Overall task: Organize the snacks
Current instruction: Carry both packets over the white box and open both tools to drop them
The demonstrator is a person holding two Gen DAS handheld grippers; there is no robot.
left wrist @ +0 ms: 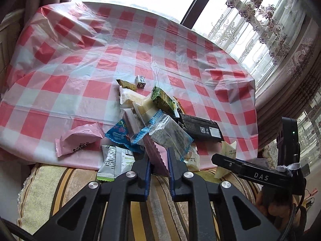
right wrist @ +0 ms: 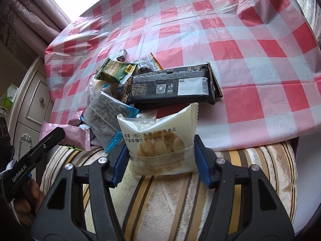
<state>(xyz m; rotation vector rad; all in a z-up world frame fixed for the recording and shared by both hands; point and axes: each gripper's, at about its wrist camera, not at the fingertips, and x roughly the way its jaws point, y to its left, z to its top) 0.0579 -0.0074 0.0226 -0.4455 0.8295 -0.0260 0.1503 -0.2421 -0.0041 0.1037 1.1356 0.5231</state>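
A heap of snack packets (left wrist: 152, 118) lies at the near edge of the checked tablecloth (left wrist: 60, 92). My left gripper (left wrist: 158, 160) is shut on a flat pink packet (left wrist: 155, 154) held edge-on between its blue pads. My right gripper (right wrist: 160, 152) is shut on a cream cookie packet (right wrist: 160, 138) over the striped cushion (right wrist: 164, 200). The heap holds a black bar pack (right wrist: 170, 88), a green packet (right wrist: 114, 70), a clear blue-edged packet (right wrist: 106, 120) and another pink packet (left wrist: 78, 138). The right gripper also shows in the left wrist view (left wrist: 250, 170).
A small white cube sweet (left wrist: 140, 81) sits apart behind the heap. A white-green packet (left wrist: 116, 162) hangs over the table's near edge. A cabinet with drawers (right wrist: 34, 104) stands left of the table. Curtains (left wrist: 280, 40) and a window lie behind.
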